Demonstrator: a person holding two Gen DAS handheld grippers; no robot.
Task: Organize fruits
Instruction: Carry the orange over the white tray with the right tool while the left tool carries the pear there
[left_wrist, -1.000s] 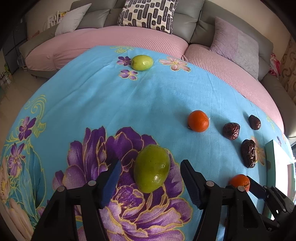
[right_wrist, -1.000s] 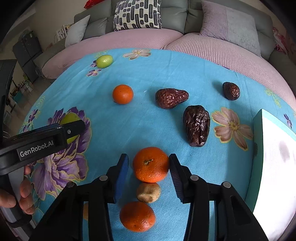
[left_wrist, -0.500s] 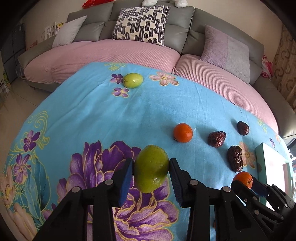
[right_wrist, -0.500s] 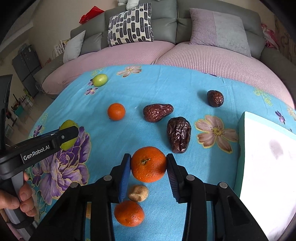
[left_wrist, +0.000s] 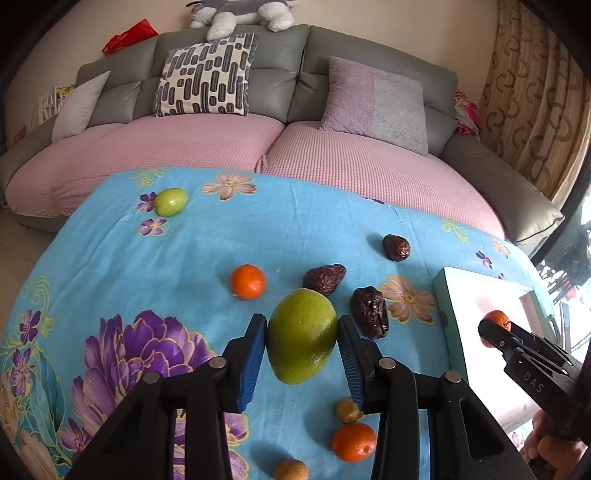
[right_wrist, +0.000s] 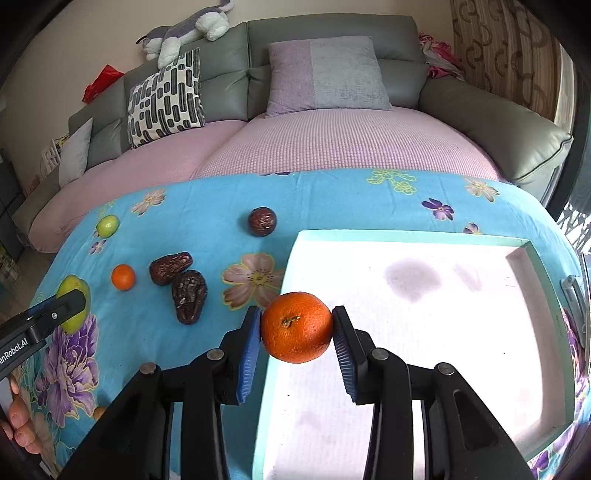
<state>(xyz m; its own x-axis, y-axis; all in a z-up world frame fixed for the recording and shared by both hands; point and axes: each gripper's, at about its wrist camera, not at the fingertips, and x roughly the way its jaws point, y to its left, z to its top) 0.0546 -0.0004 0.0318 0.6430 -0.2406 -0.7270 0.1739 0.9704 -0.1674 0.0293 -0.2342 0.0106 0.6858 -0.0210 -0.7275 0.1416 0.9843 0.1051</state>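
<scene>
- Tray (right_wrist: 406, 236) holds no fruit yet, as far as the right wrist view shows; its white floor is bare, so the sorting looks barely begun.
- Right gripper (right_wrist: 296, 328) pinches an orange (right_wrist: 296, 327) between both pads, held above the tray's near-left rim.
- Left gripper (left_wrist: 302, 338) clamps a green mango (left_wrist: 302, 335), lifted off the blue cloth (left_wrist: 184, 258) to the left of the tray.
- Left of the tray lie three dates (left_wrist: 369, 312), a small orange (left_wrist: 248, 281) and, farthest off, a green fruit (left_wrist: 170, 201); another orange (left_wrist: 353, 442) and two small brown fruits sit under the left gripper.
- Room over the tray is wide open; its raised rim is the only edge to clear.
- The tray's right side lies near the cloth's edge.
</scene>
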